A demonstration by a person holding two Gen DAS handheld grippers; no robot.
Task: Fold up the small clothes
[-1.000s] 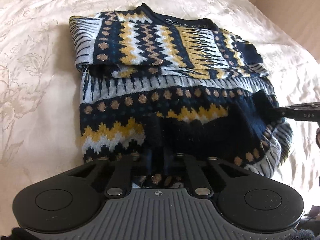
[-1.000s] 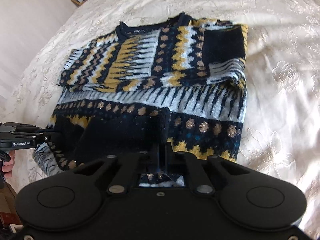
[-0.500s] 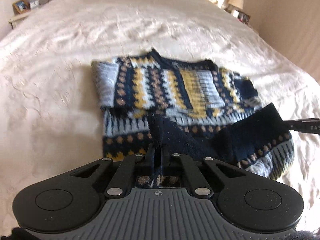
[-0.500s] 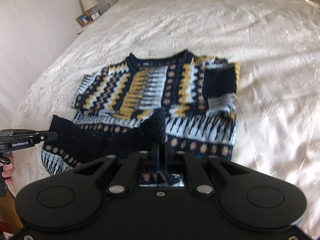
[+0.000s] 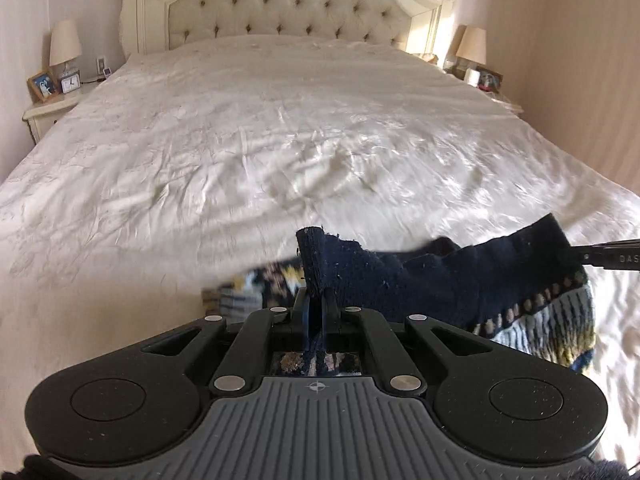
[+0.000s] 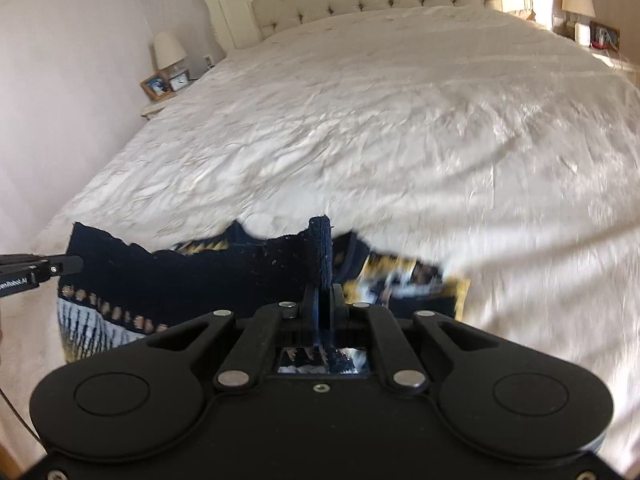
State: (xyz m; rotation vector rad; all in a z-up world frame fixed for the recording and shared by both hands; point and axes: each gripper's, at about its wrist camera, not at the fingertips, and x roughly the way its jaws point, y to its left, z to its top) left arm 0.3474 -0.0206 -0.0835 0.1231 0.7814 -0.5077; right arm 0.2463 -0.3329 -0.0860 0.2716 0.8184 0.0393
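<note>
The sweater point(image 5: 460, 280), a navy knit with yellow, white and tan bands, lies at the near edge of the bed point(image 5: 280, 140), with its plain navy hem lifted off the bedspread and stretched between the two claws. The left claw point(image 5: 316, 300) is clamped on the hem, a tab of navy rib standing up out of its closed jaws. The right claw point(image 6: 322, 300) is likewise clamped on the hem, a narrow upright strip of knit rising from between its fingers. In the left wrist view the right claw's tip point(image 5: 608, 258) comes in from the right edge and meets the raised hem's far corner; in the right wrist view the left claw's tip point(image 6: 40, 270) comes in from the left edge in the same way. Below the taut navy edge the patterned part hangs and blurs, and a patch of pattern shows on the bedspread beyond it. The rest of the bed is bare cream bedspread up to the tufted headboard point(image 5: 288, 4). A nightstand point(image 5: 48, 110) with a lamp point(image 5: 64, 46), a framed photo and a clock stands at the left head corner, and another lamp point(image 5: 472, 46) at the right.
</note>
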